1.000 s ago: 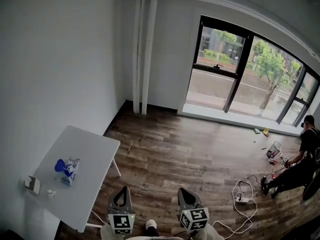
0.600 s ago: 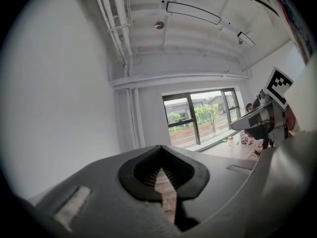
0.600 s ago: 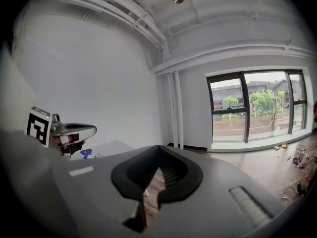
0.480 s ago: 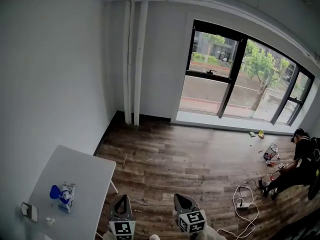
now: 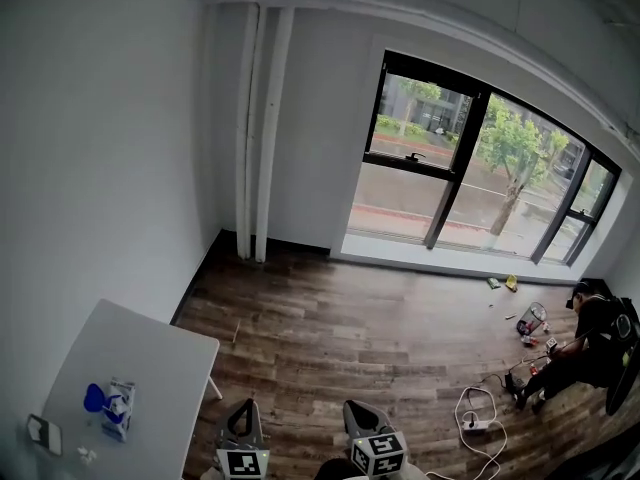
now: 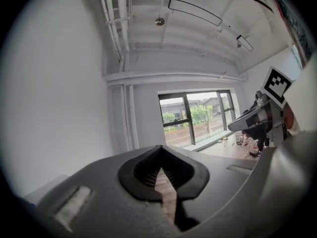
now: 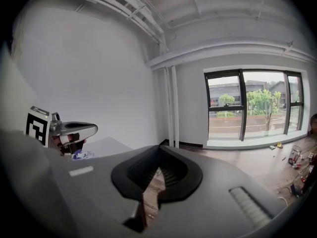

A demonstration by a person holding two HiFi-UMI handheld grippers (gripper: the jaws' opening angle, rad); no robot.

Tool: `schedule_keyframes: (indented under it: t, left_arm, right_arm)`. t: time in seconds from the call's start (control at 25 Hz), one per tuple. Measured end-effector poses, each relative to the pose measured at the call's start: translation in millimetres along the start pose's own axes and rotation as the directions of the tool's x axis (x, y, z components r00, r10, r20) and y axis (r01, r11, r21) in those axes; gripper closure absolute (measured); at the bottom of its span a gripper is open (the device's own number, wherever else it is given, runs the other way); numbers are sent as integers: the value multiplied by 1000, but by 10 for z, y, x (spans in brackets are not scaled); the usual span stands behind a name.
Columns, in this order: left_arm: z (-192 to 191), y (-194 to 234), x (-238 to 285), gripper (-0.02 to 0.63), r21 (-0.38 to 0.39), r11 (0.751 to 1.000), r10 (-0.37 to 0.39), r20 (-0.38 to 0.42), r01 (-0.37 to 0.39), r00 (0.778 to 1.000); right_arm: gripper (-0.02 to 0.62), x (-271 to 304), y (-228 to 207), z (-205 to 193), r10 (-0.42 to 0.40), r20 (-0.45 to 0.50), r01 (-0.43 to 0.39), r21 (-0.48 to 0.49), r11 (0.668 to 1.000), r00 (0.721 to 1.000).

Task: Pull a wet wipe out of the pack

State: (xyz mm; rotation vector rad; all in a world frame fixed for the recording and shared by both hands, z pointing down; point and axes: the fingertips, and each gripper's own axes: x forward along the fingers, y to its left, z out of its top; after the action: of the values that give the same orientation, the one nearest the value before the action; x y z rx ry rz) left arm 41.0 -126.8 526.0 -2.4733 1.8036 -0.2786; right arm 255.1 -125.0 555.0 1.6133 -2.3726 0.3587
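The wet wipe pack (image 5: 108, 408), white and blue with a blue lid standing up, sits on the white table (image 5: 150, 368) at the lower left of the head view. My left gripper (image 5: 242, 423) and right gripper (image 5: 362, 418) hang side by side at the bottom edge, over the wooden floor and to the right of the table. Both are shut with nothing between the jaws. The left gripper view looks past its own tips (image 6: 159, 150) at the far window. In the right gripper view, beyond the tips (image 7: 158, 150), the left gripper (image 7: 74, 130) partly hides the pack (image 7: 83, 155).
A small white box (image 5: 42, 435) and a tiny white item (image 5: 87, 456) lie near the pack. On the floor at the right, a person (image 5: 590, 343) crouches beside cables and a power strip (image 5: 475, 423). White pipes (image 5: 255, 128) run up the wall.
In the head view, the table and pack have slid down and left, and both grippers sit lower in the picture. The jaws stay shut and empty.
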Motion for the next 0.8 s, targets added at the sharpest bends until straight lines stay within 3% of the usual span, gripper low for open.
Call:
schedule_keyframes:
  t: [0.2,0.44,0.56,0.8]
  left_arm:
    - [-55,170,123,604,-2,998,58,-30,-58,998]
    - [-270,695,230,604,34,978,206,-107,-204,973]
    - [-366,1064,307,604,24,946,324,-153,-324,934]
    - [-268,1642,574,604,34,854,515,-194,-519,835]
  right_arm:
    - [589,343,-7,91,53,3,-53,12,999,999]
    - [591,1247,368,112,241,-39,-241,5,970,970]
    - [589,1796,607,220,364,-72,-366,-20,930,929]
    - [591,2710,1022,637,573,-105,-580,-63,812,813]
